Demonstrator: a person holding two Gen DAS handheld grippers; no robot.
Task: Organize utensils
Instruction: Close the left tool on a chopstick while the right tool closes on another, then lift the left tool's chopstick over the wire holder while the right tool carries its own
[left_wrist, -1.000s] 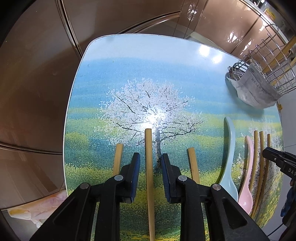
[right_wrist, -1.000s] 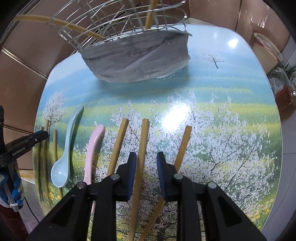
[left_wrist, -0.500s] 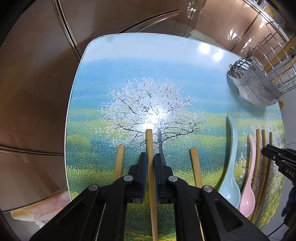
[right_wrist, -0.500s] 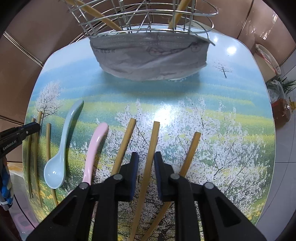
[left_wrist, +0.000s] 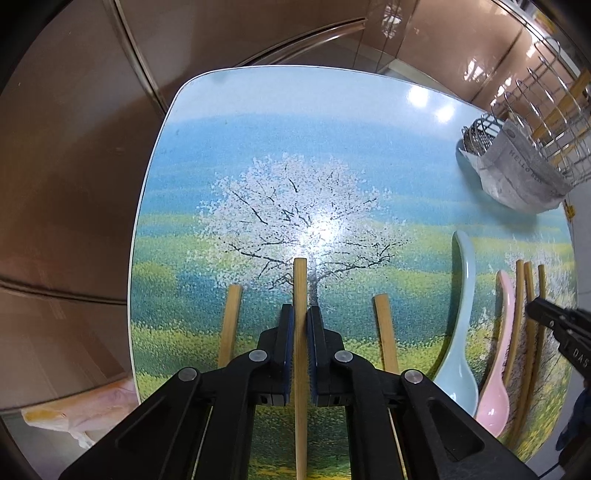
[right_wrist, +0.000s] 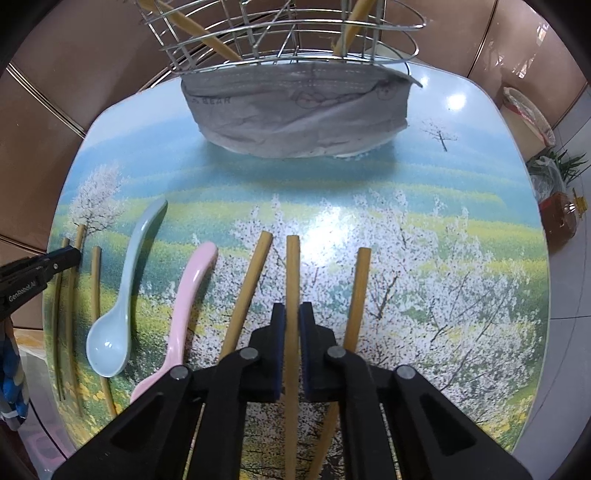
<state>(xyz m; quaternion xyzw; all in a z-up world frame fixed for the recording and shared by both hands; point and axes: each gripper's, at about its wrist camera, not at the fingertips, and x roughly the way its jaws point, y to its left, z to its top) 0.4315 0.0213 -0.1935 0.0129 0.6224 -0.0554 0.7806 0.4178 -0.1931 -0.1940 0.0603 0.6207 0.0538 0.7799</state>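
Both tongs had just closed: left tongs (left_wrist: 301, 325) and right tongs (right_wrist: 291, 321) each clamped a chopstick (left_wrist: 300, 291) (right_wrist: 291, 273) lying on the surface (left_wrist: 332, 110). Rack (right_wrist: 288, 40) held few; spoons (right_wrist: 122, 295), sticks remained.

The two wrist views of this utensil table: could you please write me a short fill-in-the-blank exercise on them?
1. The left gripper is shut on a bamboo ____.
2. Beside the pale blue spoon lies a ____ spoon.
3. The wire rack stands in a ____ fabric wrap.
4. The right gripper grips the ____ of three sticks.

Missing: chopstick; pink; grey; middle
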